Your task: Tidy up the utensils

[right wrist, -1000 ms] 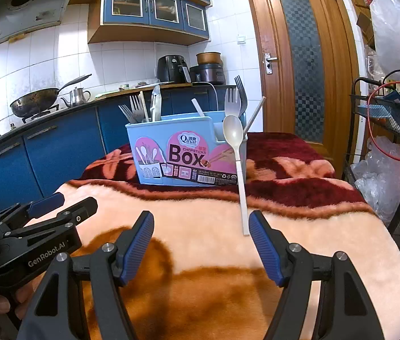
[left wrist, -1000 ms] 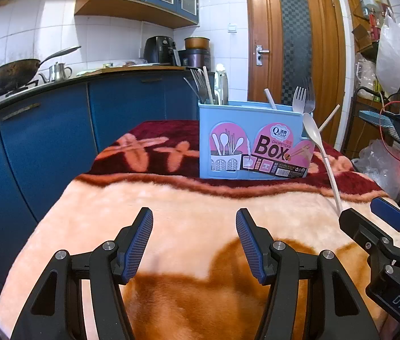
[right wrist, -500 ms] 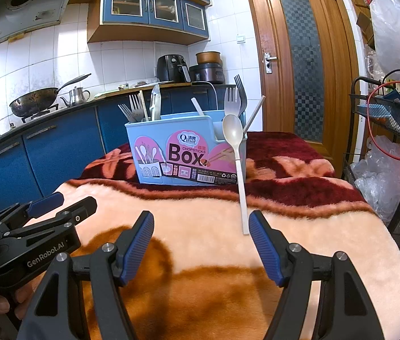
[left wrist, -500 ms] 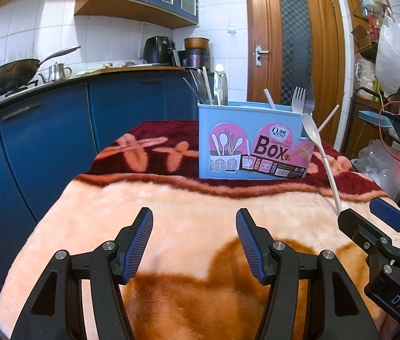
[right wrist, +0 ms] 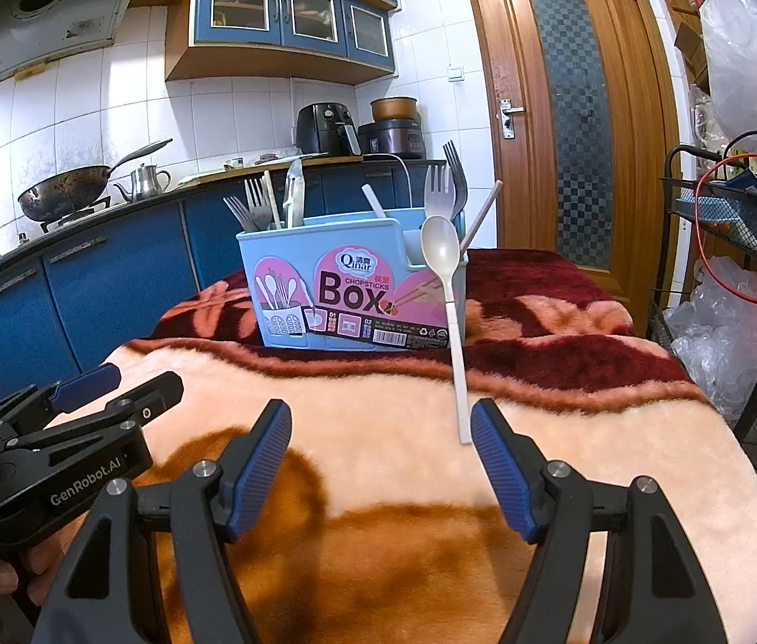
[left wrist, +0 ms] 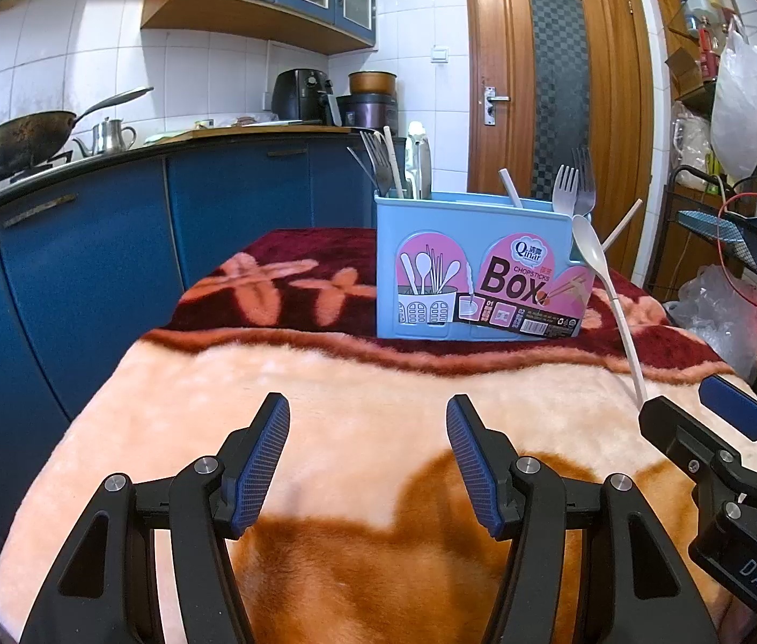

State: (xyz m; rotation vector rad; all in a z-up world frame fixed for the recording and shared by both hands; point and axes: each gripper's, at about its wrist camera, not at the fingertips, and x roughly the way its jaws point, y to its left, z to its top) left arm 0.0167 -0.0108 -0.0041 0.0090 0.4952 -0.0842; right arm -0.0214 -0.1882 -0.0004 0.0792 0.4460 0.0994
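Observation:
A light blue utensil box (left wrist: 477, 268) with a pink "Box" label stands on the blanket-covered table (left wrist: 324, 408); it also shows in the right wrist view (right wrist: 346, 290). Forks (left wrist: 574, 182) and chopsticks stick up from it. A white plastic spoon (right wrist: 450, 316) leans against the box's right front corner, bowl up and handle end on the blanket; it also shows in the left wrist view (left wrist: 611, 300). My left gripper (left wrist: 367, 456) is open and empty, low over the blanket. My right gripper (right wrist: 381, 461) is open and empty, with the spoon's handle end just inside its right finger (right wrist: 501, 467).
Blue kitchen cabinets (left wrist: 83, 268) run along the left, with a wok (left wrist: 19, 142) and kettle on the counter. A wooden door (left wrist: 555, 96) stands behind. A wire rack (right wrist: 727, 247) with bags stands at the table's right edge.

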